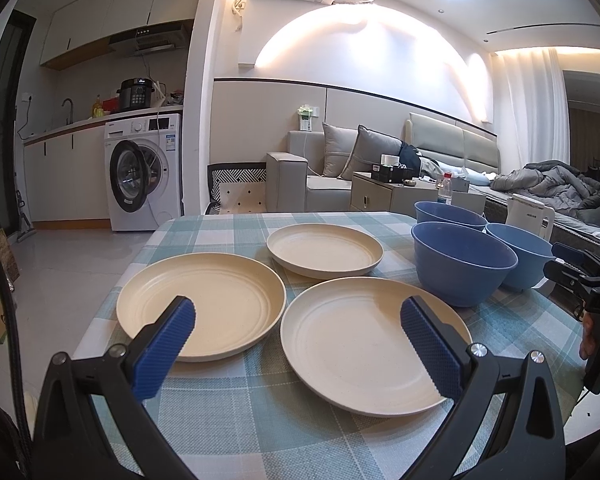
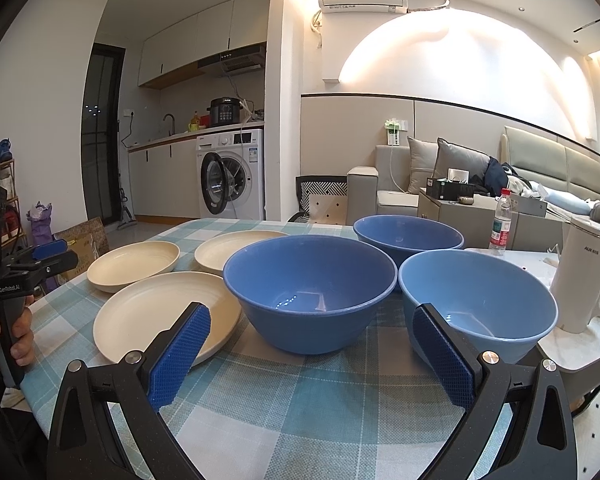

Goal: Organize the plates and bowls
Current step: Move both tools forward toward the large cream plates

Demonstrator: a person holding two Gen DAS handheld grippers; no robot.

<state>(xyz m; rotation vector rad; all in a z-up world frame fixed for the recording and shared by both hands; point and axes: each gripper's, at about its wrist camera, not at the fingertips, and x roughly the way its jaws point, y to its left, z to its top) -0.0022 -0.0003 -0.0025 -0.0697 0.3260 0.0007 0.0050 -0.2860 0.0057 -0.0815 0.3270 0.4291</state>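
Observation:
Three cream plates lie apart on the checked tablecloth: near left, near right, far. Three blue bowls stand upright to their right: the nearest, one behind it, a lighter one at the right. My left gripper is open and empty, low over the near plates. My right gripper is open and empty, in front of the nearest bowl and the lighter bowl. The third bowl stands behind them. The plates lie left of the bowls.
A white electric kettle and a water bottle stand on a white side table at the right of the bowls. The table's left edge drops to the floor. A sofa and a washing machine stand beyond the table.

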